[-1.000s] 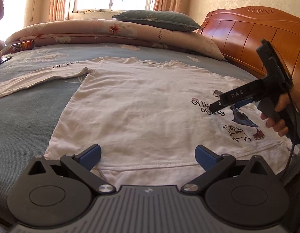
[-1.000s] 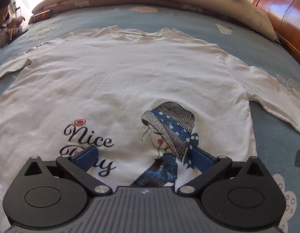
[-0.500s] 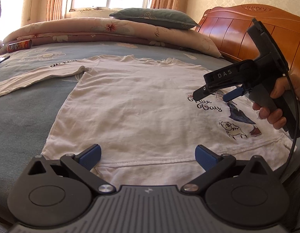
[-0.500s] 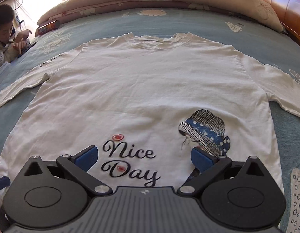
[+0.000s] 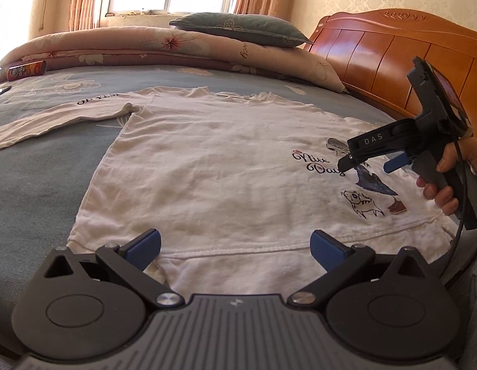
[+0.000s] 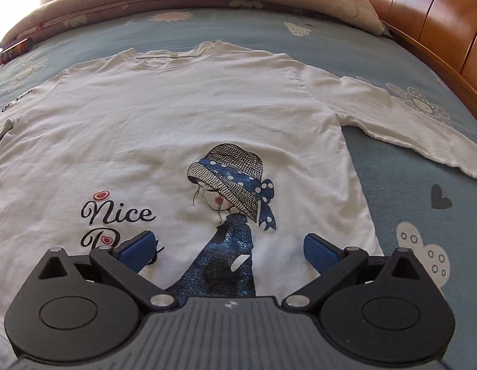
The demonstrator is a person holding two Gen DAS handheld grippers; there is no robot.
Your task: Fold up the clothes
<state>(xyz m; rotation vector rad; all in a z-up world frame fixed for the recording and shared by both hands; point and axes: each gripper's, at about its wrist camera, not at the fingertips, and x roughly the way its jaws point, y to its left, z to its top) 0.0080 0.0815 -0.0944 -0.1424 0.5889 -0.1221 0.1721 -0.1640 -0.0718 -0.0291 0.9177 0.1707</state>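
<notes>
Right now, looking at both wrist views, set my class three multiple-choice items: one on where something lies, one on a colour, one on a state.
1. Where does the snack can lie?
A. On the shirt's print
B. On the bed's far left, by the rolled quilt
C. On the green pillow

2. What colour are the gripper fingers?
A. Blue
B. Red
C. Yellow

3. How is the white shirt lying?
A. Folded in half
B. Bunched in a heap
C. Spread flat, both sleeves out

Answers:
1 B: the can rests on the blue cover beside the quilt, clear of the shirt.
2 A: the pads on the left gripper and the right gripper are blue.
3 C: the body lies open, print up, a sleeve stretched to each side.
</notes>
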